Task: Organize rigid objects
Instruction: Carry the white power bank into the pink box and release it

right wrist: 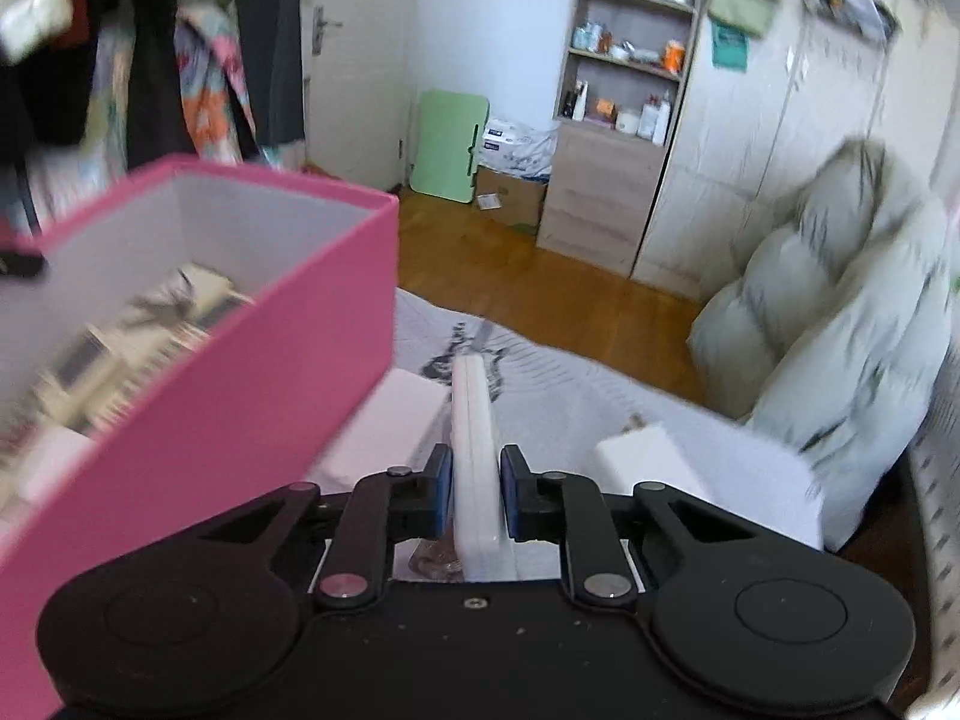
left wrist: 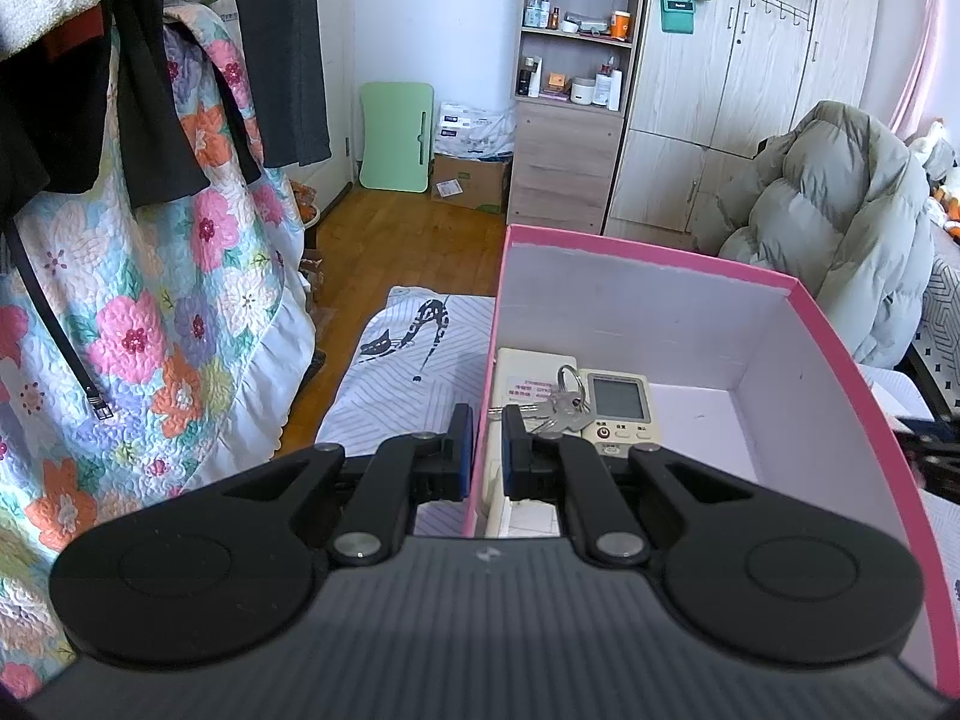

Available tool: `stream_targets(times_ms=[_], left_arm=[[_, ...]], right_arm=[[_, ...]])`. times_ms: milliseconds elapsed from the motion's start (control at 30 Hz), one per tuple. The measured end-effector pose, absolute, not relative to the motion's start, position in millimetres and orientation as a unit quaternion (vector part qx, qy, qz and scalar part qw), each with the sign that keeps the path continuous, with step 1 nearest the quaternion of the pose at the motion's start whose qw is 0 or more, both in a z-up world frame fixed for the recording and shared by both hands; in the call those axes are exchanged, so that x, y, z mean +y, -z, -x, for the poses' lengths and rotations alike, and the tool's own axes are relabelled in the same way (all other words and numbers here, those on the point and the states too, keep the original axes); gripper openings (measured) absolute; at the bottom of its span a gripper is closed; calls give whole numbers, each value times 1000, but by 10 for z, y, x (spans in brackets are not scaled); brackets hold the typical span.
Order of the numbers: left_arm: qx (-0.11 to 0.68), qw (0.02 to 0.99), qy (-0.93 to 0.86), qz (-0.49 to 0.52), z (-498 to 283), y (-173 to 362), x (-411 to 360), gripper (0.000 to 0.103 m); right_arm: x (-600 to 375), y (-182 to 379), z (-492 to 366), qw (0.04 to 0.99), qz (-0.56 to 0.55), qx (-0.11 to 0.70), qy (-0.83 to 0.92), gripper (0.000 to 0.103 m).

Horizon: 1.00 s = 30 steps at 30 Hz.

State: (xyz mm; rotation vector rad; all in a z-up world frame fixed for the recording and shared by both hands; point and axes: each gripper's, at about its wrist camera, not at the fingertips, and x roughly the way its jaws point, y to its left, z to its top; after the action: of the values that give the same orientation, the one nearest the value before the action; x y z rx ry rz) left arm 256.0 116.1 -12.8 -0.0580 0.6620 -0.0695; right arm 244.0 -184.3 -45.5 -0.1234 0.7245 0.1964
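While the left hand-held gripper (left wrist: 487, 444) pinches the near-left wall of the pink box (left wrist: 660, 258) between its blue pads, one pad outside the wall and one inside, the right hand-held gripper (right wrist: 474, 489) is clamped on a slim white slab-shaped object (right wrist: 474, 420) held on edge, its narrow side facing up and its far end pointing away over the bed. In the left wrist view the box stands on the patterned bedsheet (left wrist: 396, 372), white inside, and holds a cream remote control (left wrist: 618, 405) with a grey screen at its far left end, a second cream device (left wrist: 528, 360) lying to the left of it, and a bunch of keys (left wrist: 561, 402) on a ring resting across both. In the right wrist view the box sits to the left of the held object, blurred, with its contents hard to make out. A white block (right wrist: 654, 456) lies on the bed just right of the right gripper. A grey puffer jacket (right wrist: 840, 300) is heaped at the far right, and a wooden shelf unit (left wrist: 576, 60) stands against the far wall.
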Motion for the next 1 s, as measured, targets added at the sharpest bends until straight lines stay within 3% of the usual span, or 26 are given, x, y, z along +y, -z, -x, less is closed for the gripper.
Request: stream_targets(times_ms=[233, 500, 767, 1000], left_arm=[[324, 945, 34, 29, -2562, 126, 1154, 7], [325, 945, 34, 28, -2559, 125, 1171, 7], [326, 944, 30, 23, -2562, 101, 1179, 7], [326, 945, 31, 25, -2563, 99, 1179, 7]], right_arm=[[-2010, 420, -2197, 899, -55, 415, -128, 20], [-1931, 685, -2212, 890, -34, 439, -119, 25], [-1942, 726, -2204, 912, -47, 391, -116, 20], [-2074, 241, -1895, 931, -82, 334, -125, 20]])
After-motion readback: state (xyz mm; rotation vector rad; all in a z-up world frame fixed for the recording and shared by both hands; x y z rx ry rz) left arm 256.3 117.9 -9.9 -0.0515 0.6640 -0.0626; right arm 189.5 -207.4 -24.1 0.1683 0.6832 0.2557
